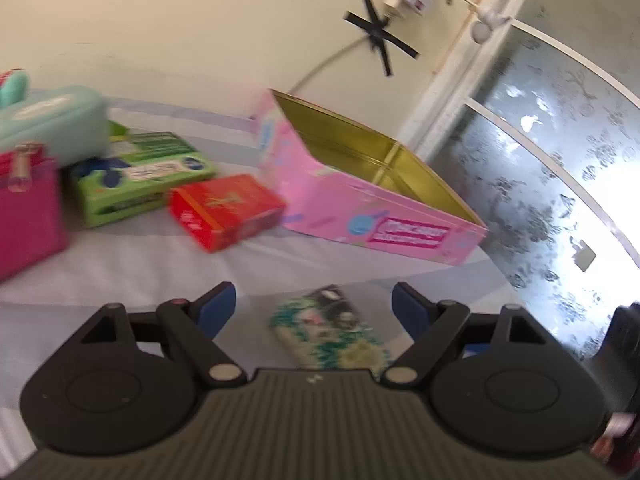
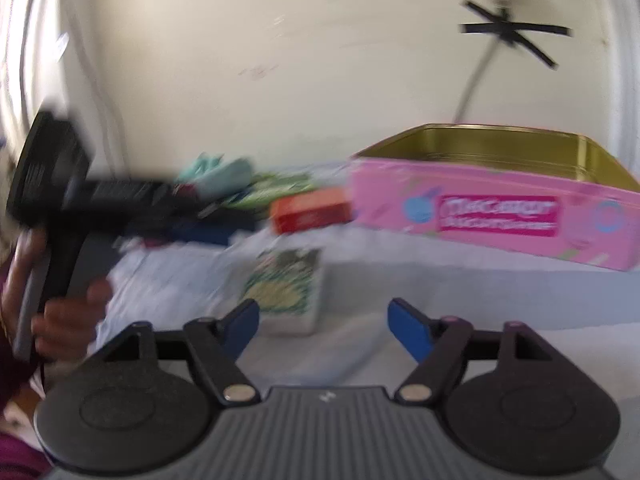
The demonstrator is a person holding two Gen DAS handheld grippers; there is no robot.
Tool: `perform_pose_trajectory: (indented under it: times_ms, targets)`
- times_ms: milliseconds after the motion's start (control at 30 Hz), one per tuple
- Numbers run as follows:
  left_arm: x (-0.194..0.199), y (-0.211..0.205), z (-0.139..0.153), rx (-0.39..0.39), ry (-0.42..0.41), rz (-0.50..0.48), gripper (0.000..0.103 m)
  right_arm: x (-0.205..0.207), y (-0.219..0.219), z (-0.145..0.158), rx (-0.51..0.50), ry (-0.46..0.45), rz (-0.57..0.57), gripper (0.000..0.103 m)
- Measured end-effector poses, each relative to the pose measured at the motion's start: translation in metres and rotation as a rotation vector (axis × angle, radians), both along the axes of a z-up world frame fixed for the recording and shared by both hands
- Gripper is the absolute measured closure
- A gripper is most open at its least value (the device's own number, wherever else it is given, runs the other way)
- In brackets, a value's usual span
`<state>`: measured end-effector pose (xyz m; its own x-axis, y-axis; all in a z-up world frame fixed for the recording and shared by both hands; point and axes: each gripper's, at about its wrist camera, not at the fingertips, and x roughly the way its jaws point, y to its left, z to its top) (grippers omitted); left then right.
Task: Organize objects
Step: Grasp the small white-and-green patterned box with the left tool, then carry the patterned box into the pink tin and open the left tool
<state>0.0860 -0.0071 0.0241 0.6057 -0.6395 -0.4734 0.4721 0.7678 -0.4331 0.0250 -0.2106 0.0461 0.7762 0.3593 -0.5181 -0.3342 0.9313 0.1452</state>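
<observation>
open pink tin beside red box, green box.

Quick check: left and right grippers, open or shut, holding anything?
Left gripper: open, holding nothing.
Right gripper: open, holding nothing.

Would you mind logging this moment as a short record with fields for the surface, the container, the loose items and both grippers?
surface: pale sheet
container: pink tin, open, gold inside, nothing seen in it
loose items: red box, green box, teal pouch, magenta bag, patterned packet
left gripper: open, holding nothing
right gripper: open, holding nothing
</observation>
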Motion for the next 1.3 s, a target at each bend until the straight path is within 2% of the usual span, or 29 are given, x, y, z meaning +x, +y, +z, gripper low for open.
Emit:
perform_pose_trajectory:
  times_ms: [67,133,233,267,300,333,367,400,500,600,767,867,1033,1267,1300]
  targets:
    - [-0.001,-0.012,0.002,0.024,-0.008,-0.011,0.017,0.003,0.022,-0.007,-0.063,0.002,0.028,0.026]
    - [0.0,-0.019,0.0,0.082,-0.004,0.007,0.017,0.007,0.033,-0.011,-0.101,0.009,0.037,0.021]
    - [0.0,-0.023,-0.008,0.125,0.052,0.019,0.017,0.018,0.044,-0.014,-0.137,0.022,0.04,0.02]
    - [-0.002,-0.023,-0.012,0.128,0.071,0.023,0.018,0.022,0.045,-0.015,-0.143,0.023,0.04,0.023]
    - [-0.004,-0.024,-0.017,0.124,0.09,0.021,0.024,0.024,0.044,-0.018,-0.14,0.029,0.05,0.037]
    - [-0.008,-0.025,-0.017,0.128,0.07,0.029,0.034,0.024,0.043,-0.019,-0.132,0.029,0.061,0.048]
    - [-0.01,-0.029,-0.018,0.138,0.065,0.01,0.045,0.022,0.04,-0.02,-0.129,0.013,0.07,0.048]
    - [-0.012,-0.032,-0.017,0.146,0.067,0.006,0.047,0.021,0.039,-0.02,-0.125,0.007,0.077,0.049]
    - [-0.009,-0.04,-0.004,0.143,0.038,0.009,0.047,0.017,0.037,-0.015,-0.123,-0.045,0.061,0.049]
    - [0.002,-0.053,0.021,0.134,-0.042,-0.012,0.046,0.018,0.029,0.002,-0.141,-0.154,0.017,0.049]
    - [0.046,-0.088,0.053,0.167,-0.186,-0.028,0.043,0.059,-0.001,0.032,-0.115,-0.259,-0.07,0.049]
    - [0.084,-0.105,0.057,0.161,-0.186,-0.007,0.043,0.097,-0.024,0.04,-0.063,-0.241,-0.104,0.049]
    - [0.127,-0.124,0.045,0.165,-0.141,0.021,0.043,0.151,-0.028,0.034,0.0,-0.167,-0.139,0.049]
    - [0.144,-0.139,0.029,0.195,-0.115,0.012,0.043,0.168,-0.032,0.014,0.007,-0.13,-0.19,0.049]
    - [0.146,-0.141,0.027,0.2,-0.114,0.013,0.04,0.169,-0.033,0.012,0.01,-0.124,-0.195,0.047]
